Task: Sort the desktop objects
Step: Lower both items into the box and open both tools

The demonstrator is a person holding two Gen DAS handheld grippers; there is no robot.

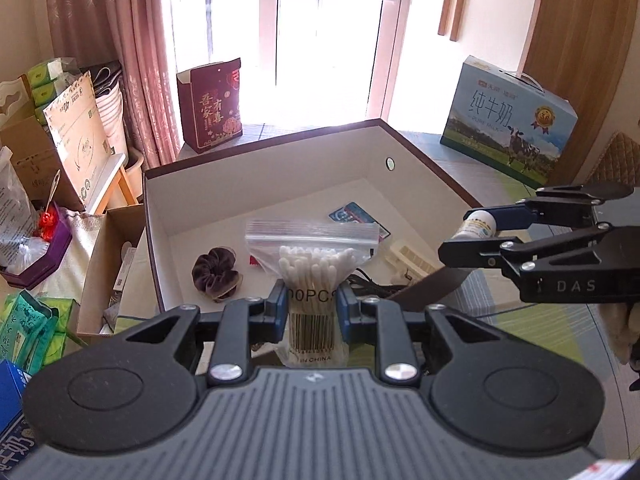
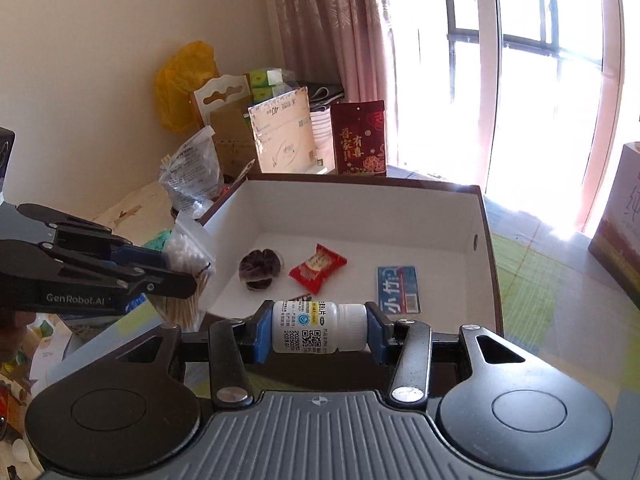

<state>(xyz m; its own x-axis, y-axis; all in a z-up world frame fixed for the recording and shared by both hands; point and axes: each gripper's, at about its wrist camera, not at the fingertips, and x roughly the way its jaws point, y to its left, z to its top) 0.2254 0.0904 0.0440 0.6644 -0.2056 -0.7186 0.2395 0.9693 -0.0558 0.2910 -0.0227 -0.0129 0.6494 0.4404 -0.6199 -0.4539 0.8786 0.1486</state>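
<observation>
My left gripper is shut on a clear zip bag of cotton swabs, held upright above the near edge of an open white-lined box. My right gripper is shut on a small white pill bottle lying sideways between its blue pads, just before the box. Inside the box lie a dark purple scrunchie, a red snack packet and a blue card. Each gripper shows in the other's view: the right gripper with the bottle, the left gripper with the swabs.
A red gift bag stands behind the box by the window. A blue milk carton sits at the right. Cartons, tissue packs and plastic bags crowd the left side. A green checked mat covers the tabletop.
</observation>
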